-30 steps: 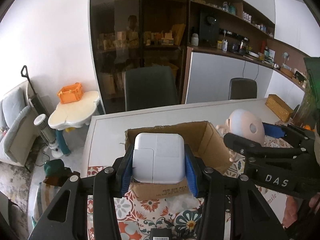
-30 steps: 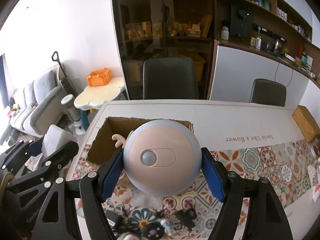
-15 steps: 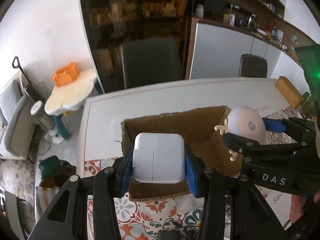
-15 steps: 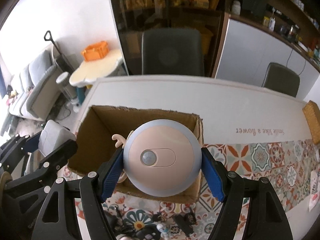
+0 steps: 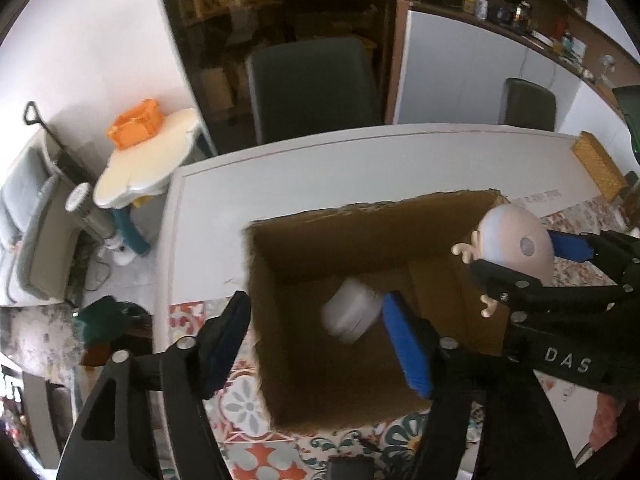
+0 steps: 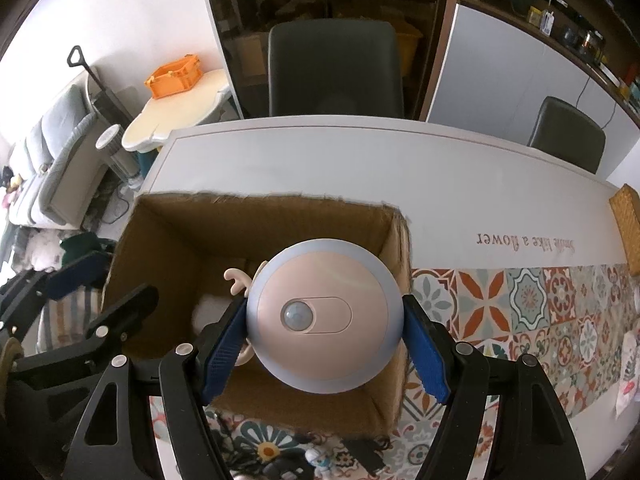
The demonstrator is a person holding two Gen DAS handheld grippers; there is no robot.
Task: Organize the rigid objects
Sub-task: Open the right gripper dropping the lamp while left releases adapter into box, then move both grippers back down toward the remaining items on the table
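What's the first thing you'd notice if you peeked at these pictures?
A big round pink-and-blue toy with little antlers, squeezed in the right tongs just above an open cardboard box. Next, a blurry white charger inside that box, loose between the left tongs, whose jaws have just been opening. The box stands on a table, partly on a colourful tiled mat.

One cardboard box (image 5: pixel 360 240) sits on one white table (image 6: pixel 360 168). Inside it at 9 o'clock lies one white power adapter (image 5: pixel 350 314), blurred; above it at 3 o'clock hangs one round pink-and-blue sensor light (image 6: pixel 324 320). Two dark chairs (image 6: pixel 336 68) line the table's 12 o'clock edge. One orange crate (image 6: pixel 174 78) tops one small side table (image 6: pixel 180 112).
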